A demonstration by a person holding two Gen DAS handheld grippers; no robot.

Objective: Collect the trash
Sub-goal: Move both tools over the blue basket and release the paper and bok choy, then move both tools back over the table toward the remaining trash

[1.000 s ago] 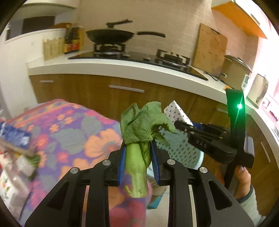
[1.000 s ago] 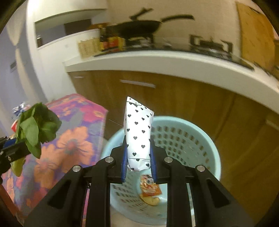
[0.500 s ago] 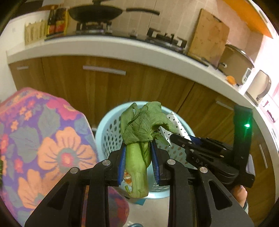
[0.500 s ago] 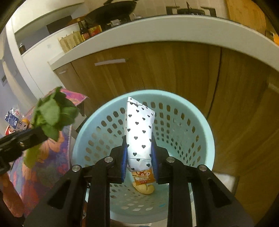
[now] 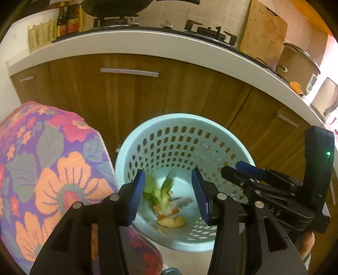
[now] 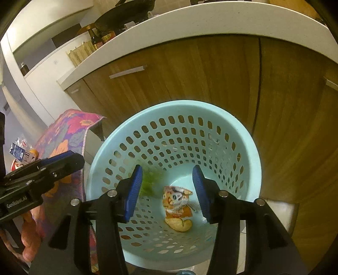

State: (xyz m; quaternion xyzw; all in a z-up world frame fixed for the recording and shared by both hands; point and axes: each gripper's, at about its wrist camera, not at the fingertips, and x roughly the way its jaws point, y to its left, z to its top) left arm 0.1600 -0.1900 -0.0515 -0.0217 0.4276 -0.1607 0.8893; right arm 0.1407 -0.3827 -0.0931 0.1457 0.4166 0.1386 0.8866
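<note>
Both tongs open over the bin

Left tongs (image 5: 169,195) and right tongs (image 6: 166,190) are opening, nothing between them; greens (image 5: 159,193) and wrapper (image 6: 177,200) lie inside the bin (image 6: 243,135), beside the flowered cloth (image 5: 52,169).

A white countertop (image 5: 147,40) is set over brown wooden cabinets (image 5: 135,99) fitted with metal handles (image 5: 129,72). A tiled wall (image 5: 213,12) is seen behind a gas stove (image 5: 209,29). Warm, dim light is cast throughout.

greens (image 5: 160,193) | blurred, inside basket (image 5: 145,135) | beside wrapper (image 6: 176,201)
</note>
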